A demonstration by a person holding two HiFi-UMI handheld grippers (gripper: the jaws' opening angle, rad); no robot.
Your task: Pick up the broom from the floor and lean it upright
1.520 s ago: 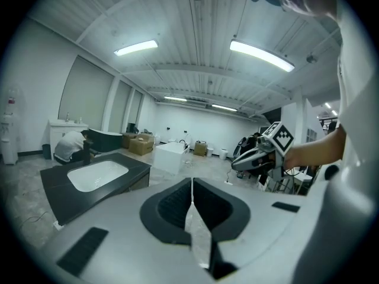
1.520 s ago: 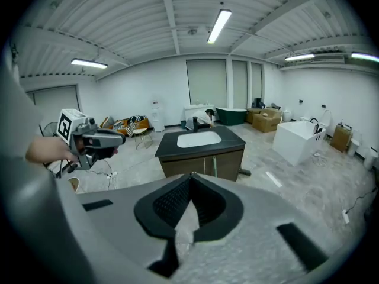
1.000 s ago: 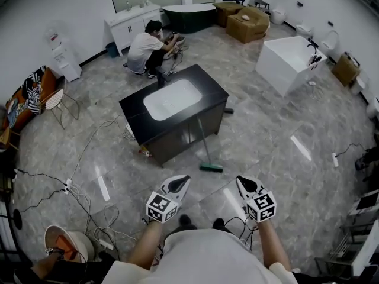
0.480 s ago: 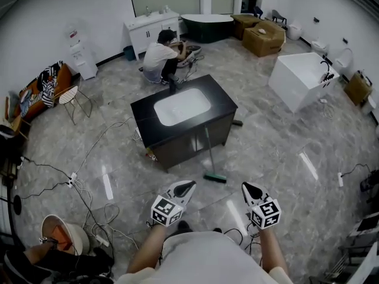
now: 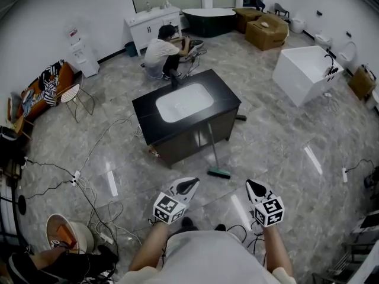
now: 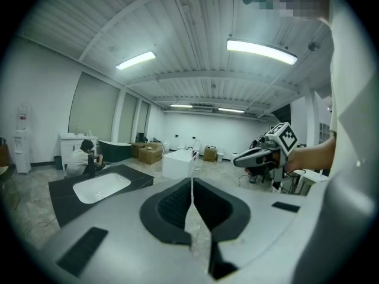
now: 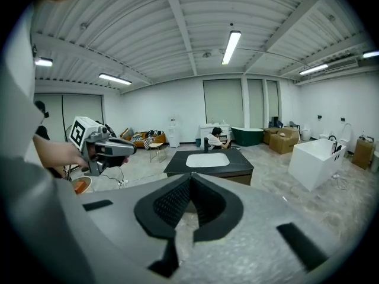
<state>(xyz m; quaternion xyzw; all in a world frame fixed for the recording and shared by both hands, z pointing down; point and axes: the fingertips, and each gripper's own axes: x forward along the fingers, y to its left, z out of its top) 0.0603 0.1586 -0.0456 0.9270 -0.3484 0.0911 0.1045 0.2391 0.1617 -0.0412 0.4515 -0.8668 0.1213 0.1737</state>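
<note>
Your broom leans against the sink cabinet, head on the marble floor. Left gripper and right gripper: fingers clenched, empty.

Floor: bare marble, open passage up to the broom. Obstacles: black sink cabinet directly behind the broom, handle leaning on it; loose cables strewn across floor at left.

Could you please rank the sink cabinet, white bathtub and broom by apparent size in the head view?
1. Sink cabinet, largest.
2. White bathtub, next, though it stands farther off.
3. Broom, smallest.
</note>
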